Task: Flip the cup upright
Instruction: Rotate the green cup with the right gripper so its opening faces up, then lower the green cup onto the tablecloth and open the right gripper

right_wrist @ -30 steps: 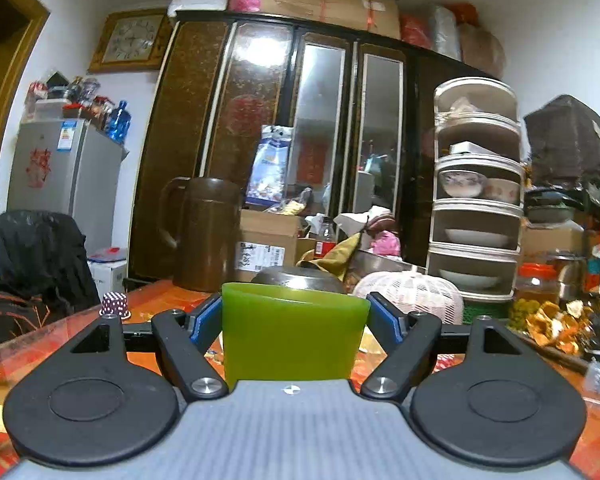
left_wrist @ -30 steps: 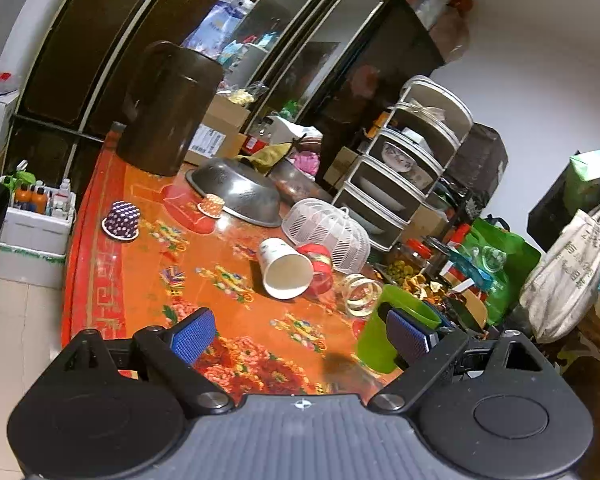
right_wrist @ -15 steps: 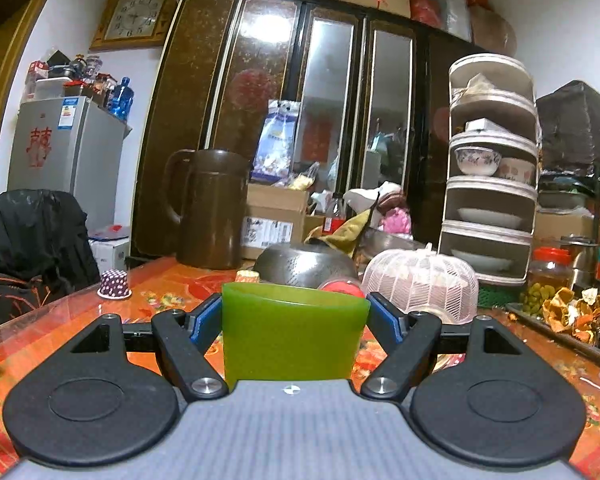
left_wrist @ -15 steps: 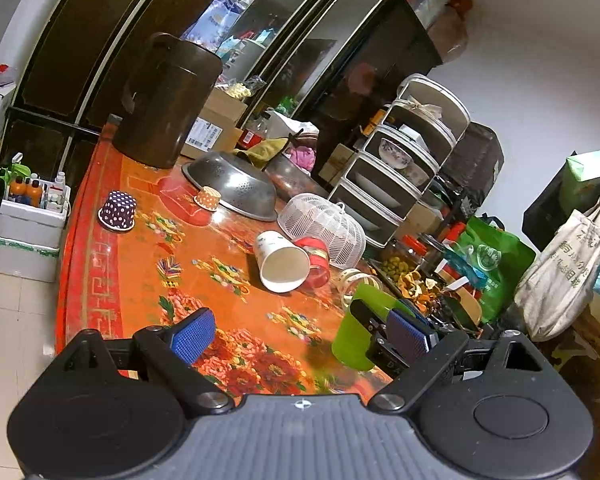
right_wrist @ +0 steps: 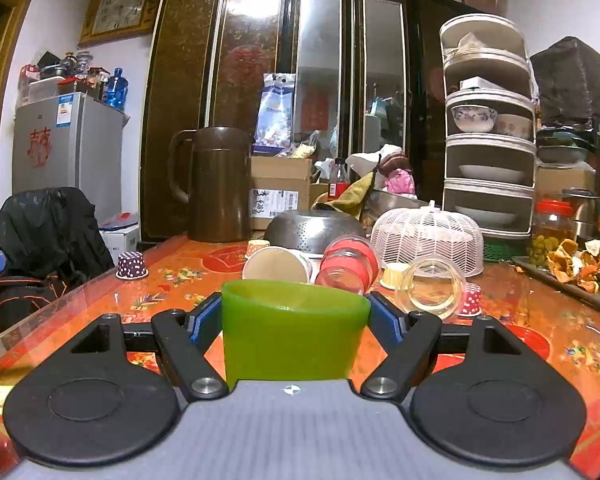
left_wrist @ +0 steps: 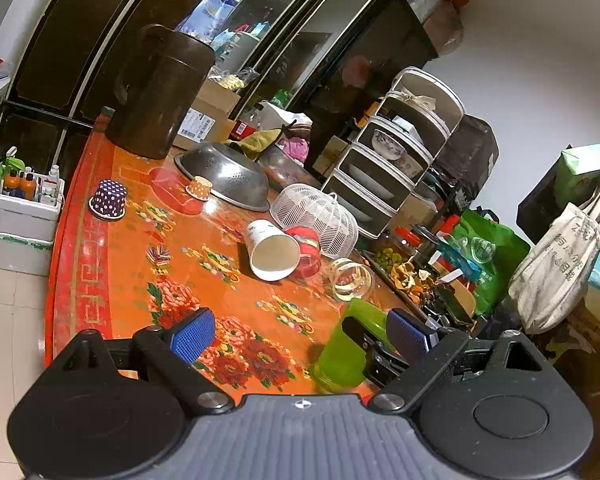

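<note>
Green cup (right_wrist: 292, 332), translucent plastic, smooth-walled, slightly wider at the rim than lower down, mouth facing up. Clamped between the blue pads (right_wrist: 205, 316) of the right gripper (right_wrist: 294, 322), both pads pressed against its sides. Seen from the left wrist camera as well, the same green cup (left_wrist: 344, 354) upright just above the red flowered table (left_wrist: 112, 280), bottom edge close to the surface; whether touching cannot be told.

Left gripper (left_wrist: 300, 334) spread wide, nothing between its blue pads, hovering over the table just left of the green cup.

Beyond the green cup: a white paper cup (right_wrist: 276, 266) lying on its side with its open mouth toward the camera, a glass jar (right_wrist: 348, 264) with red bands on its side touching it, and a clear jar (right_wrist: 430, 286) tipped over to the right. Farther beyond: an upturned metal colander (right_wrist: 314, 230), a white mesh food cover (right_wrist: 426, 236) and a tall brown jug (right_wrist: 216, 184). Far left of the green cup, a small purple dotted cup (right_wrist: 131, 265) standing mouth down.
</note>
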Action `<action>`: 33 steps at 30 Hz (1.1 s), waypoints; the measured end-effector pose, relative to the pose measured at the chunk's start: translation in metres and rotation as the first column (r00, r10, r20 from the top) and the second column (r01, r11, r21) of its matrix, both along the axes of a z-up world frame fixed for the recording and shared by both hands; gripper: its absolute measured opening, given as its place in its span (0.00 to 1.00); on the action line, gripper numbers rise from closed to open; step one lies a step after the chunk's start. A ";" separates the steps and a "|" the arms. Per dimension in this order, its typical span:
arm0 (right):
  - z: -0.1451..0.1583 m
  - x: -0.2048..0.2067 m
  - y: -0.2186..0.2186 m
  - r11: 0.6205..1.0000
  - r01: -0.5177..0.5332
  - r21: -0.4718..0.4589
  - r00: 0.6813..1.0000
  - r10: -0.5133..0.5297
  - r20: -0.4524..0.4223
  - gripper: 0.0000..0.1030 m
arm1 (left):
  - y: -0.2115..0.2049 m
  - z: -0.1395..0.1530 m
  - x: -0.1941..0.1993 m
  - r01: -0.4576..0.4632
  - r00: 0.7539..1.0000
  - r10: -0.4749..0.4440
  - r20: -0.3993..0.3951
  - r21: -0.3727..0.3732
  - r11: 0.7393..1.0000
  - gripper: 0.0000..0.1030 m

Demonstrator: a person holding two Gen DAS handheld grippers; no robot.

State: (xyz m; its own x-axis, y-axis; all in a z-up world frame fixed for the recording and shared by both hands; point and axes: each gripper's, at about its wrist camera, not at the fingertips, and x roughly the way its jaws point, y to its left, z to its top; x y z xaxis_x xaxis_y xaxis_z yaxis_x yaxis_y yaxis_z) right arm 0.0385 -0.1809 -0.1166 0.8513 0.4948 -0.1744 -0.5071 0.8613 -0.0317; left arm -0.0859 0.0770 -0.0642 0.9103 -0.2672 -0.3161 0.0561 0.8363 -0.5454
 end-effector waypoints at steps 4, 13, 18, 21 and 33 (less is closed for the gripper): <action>-0.001 -0.007 -0.005 1.000 0.007 0.018 1.000 -0.008 0.010 0.75 | -0.005 0.001 -0.001 0.005 1.000 -0.005 -0.003 0.006 1.000 0.92; -0.002 -0.010 -0.004 0.999 -0.018 0.046 1.000 0.019 -0.021 0.91 | -0.014 -0.004 0.003 0.016 1.000 -0.016 -0.017 0.017 1.000 0.93; -0.002 -0.013 -0.009 0.998 -0.028 0.053 0.998 0.031 -0.058 0.99 | -0.022 -0.008 0.004 -0.016 1.000 0.017 -0.012 0.082 0.996 0.95; -0.001 -0.016 -0.029 0.994 -0.027 0.105 0.990 0.041 -0.135 0.99 | -0.029 -0.011 0.007 -0.038 0.999 0.040 -0.012 0.158 0.987 0.96; 0.081 -0.043 -0.072 0.999 0.017 -0.040 0.963 -0.027 -0.268 0.99 | -0.091 0.055 0.018 -0.010 0.997 0.043 -0.057 0.474 0.881 1.00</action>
